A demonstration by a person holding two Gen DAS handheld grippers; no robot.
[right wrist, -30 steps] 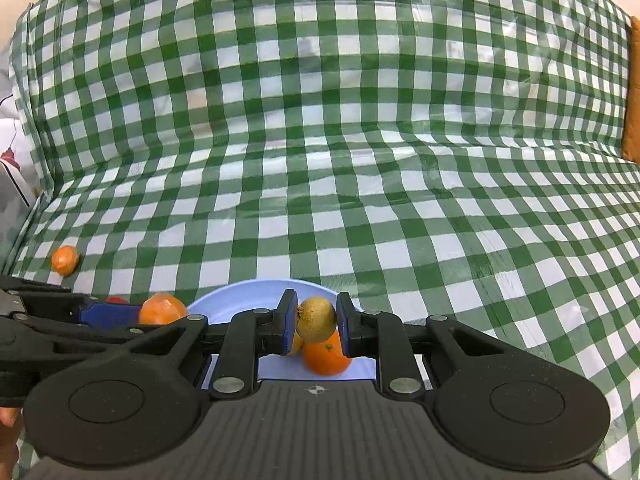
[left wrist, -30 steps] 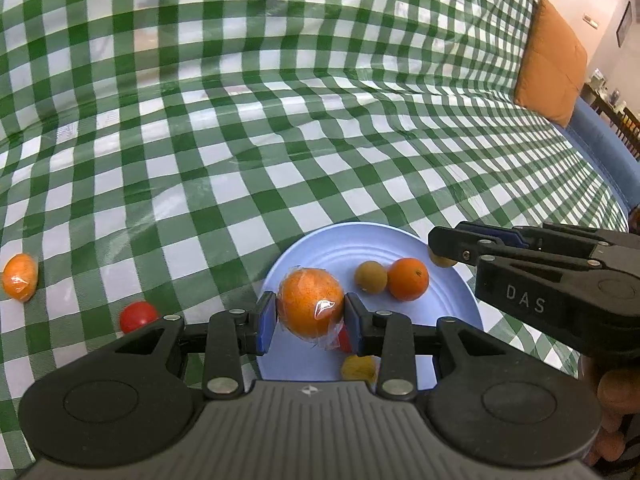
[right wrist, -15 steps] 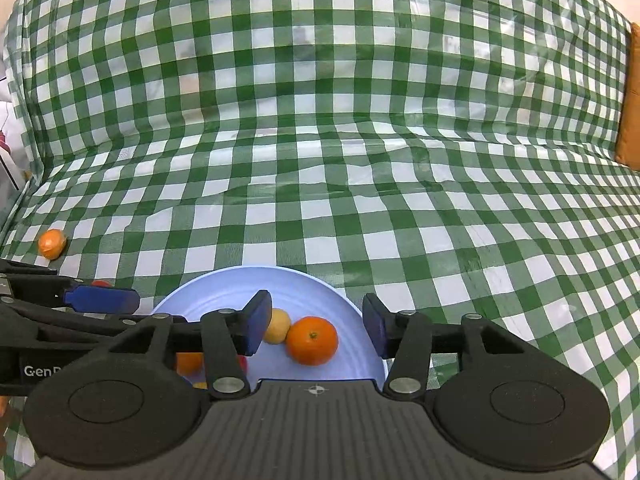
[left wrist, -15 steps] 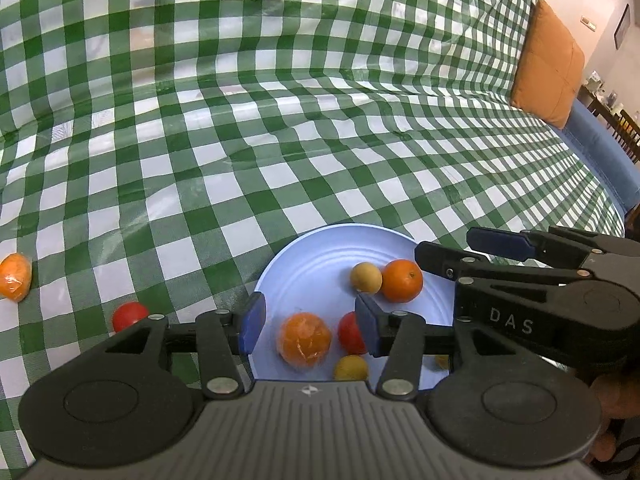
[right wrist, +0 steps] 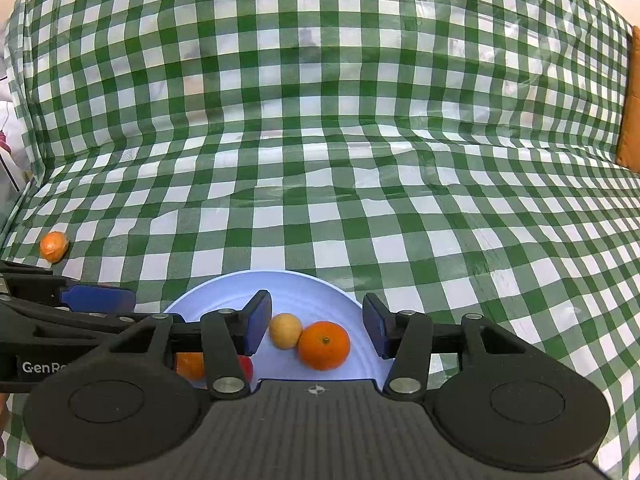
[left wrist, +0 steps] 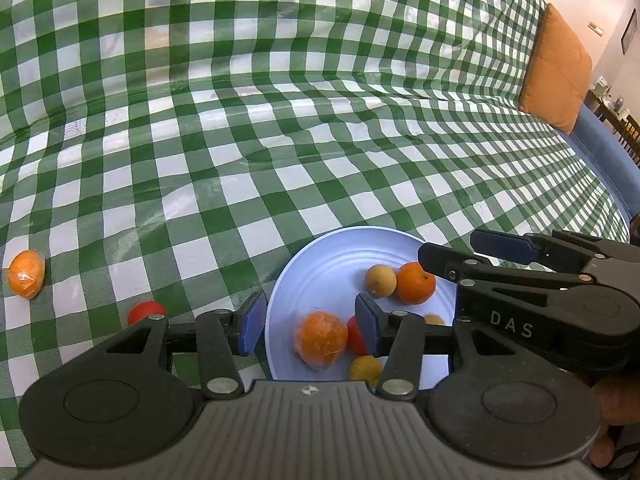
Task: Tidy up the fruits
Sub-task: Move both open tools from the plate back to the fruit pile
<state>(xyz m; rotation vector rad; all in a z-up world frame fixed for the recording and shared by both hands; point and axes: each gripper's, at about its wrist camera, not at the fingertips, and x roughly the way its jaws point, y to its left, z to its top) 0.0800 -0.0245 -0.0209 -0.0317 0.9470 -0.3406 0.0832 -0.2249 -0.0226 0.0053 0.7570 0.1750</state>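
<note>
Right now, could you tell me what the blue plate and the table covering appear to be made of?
Plate: probably plastic or melamine, smooth and semi-matte; faint concentric rings are moulded into its base. Table covering: green-and-white checked cloth, seemingly under clear vinyl or itself oilcloth; glossy glare patches and stiff wrinkles suggest that, but which one I cannot tell.
</note>
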